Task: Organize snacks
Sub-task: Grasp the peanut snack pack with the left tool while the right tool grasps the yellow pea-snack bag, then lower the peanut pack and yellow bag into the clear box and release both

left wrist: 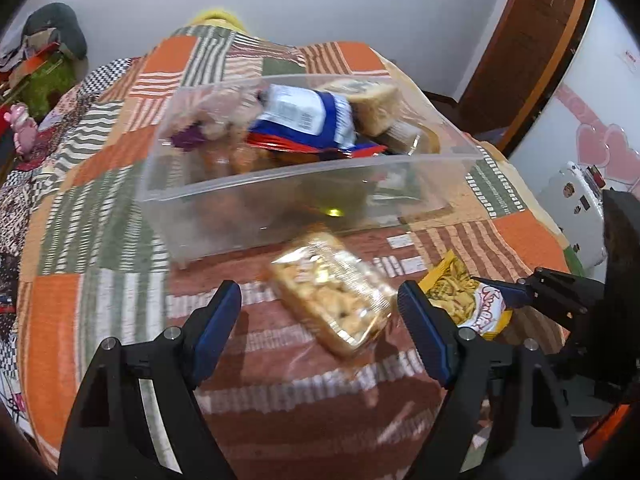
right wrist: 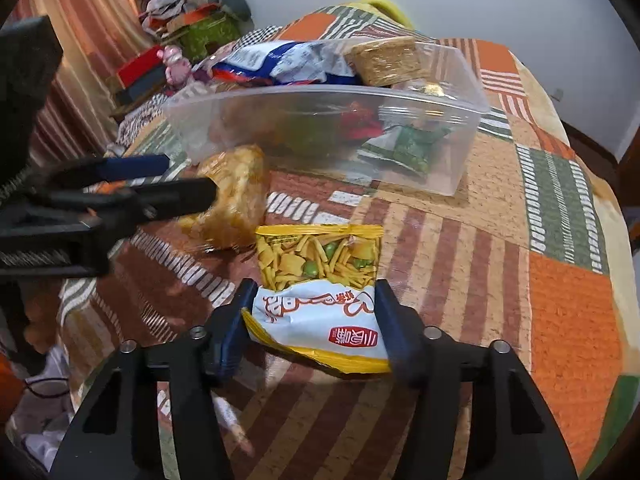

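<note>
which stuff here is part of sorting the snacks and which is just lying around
Part of the job:
- clear plastic bin, already holding snacks
- clear pack of crackers on the bedspread
- yellow snack-mix bag between the right gripper fingers
- left gripper, open

Just lying about:
- patchwork bedspread
- pink toy
- clutter pile

Soft, even indoor light with faint shadows on the patchwork bedspread (left wrist: 120, 208). A small yellow glare sits on the clear plastic tub (left wrist: 280, 196). Motion blur smears both views; fisheye edges curve and darken.
</note>
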